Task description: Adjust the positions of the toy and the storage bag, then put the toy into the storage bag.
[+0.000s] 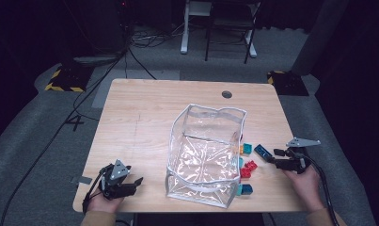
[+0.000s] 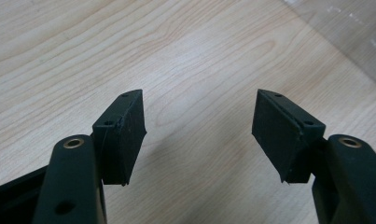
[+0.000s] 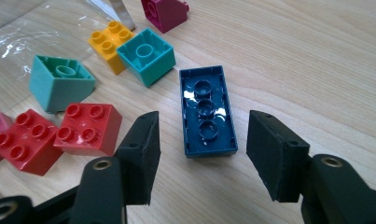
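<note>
Bricks lie scattered on the wooden counter (image 1: pixel 145 101) just to the right of the clear plastic bag (image 1: pixel 206 155), which stands open-topped near the counter's middle. The right gripper (image 3: pixel 202 156) sits right of the bag, its jaws spread, with the dark blue brick (image 3: pixel 207 110) lying upside down on the counter just ahead of the gap between them; neither pad touches it. In the right gripper view, two red bricks (image 3: pixel 59 133) lie beside each other left of the blue one, studs up. Beyond them, toward the bag, are a teal brick (image 3: pixel 59 83) tipped on its side, a second teal brick (image 3: pixel 146 55) with its hollow up, a yellow brick (image 3: pixel 111 42) touching that one, and a magenta brick (image 3: pixel 166 14) farthest off. The left gripper (image 2: pixel 198 135) is well to the left of the bag, near the counter's front edge, jaws spread over bare wood and pinching nothing.
</note>
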Demonstrator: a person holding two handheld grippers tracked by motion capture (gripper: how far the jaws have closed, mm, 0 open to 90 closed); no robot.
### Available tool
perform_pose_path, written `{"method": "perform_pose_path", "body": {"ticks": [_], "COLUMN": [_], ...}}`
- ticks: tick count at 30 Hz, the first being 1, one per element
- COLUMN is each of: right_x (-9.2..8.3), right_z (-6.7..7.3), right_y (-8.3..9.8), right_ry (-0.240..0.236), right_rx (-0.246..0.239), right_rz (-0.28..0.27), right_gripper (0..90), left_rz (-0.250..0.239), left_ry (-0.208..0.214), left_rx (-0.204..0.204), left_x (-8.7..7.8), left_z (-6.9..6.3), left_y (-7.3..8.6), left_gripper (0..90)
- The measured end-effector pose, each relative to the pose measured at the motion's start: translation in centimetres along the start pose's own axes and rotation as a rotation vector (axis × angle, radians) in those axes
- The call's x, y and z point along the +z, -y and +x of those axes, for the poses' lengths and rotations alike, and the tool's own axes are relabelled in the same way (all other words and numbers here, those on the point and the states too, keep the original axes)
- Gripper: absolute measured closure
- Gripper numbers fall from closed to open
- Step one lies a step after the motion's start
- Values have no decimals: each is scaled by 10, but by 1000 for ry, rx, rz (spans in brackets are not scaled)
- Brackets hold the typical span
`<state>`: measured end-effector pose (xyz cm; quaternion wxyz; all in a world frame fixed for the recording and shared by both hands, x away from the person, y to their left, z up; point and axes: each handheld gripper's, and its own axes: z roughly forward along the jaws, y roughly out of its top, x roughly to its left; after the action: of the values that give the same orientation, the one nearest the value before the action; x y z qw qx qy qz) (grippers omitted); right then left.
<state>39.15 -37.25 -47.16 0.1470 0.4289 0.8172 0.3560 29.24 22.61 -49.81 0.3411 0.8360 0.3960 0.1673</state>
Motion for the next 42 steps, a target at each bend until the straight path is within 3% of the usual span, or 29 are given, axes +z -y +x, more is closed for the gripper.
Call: {"method": "perform_pose_path", "body": {"ticks": [6,11,15,27,30,35,42], "right_x": [10,16,20,33,33,32,13], "right_z": [3,1,1,2,4,10,20], "right_y": [-3,-4,-5,-7,-10,-14,-25], "right_ry": [5,10,10,31,59,94,42], "right_rx": [-20,-19,-22,-39,-58,-93,-102], "right_rz": [22,34,36,65,81,94,46], "right_gripper": [430,427,425,451,590,595,595], "left_rz": [34,25,8,-10,-10,-10,-7], "left_ry": [-8,-3,21,21,20,19,20], "left_rx": [16,9,-29,-27,-26,-26,-31], "left_x": [6,7,8,9,9,9,11], "left_z": [-2,0,4,5,5,5,5], "left_y": [2,3,6,7,7,7,5], "left_gripper": [344,326,308,288,288,288,274]}}
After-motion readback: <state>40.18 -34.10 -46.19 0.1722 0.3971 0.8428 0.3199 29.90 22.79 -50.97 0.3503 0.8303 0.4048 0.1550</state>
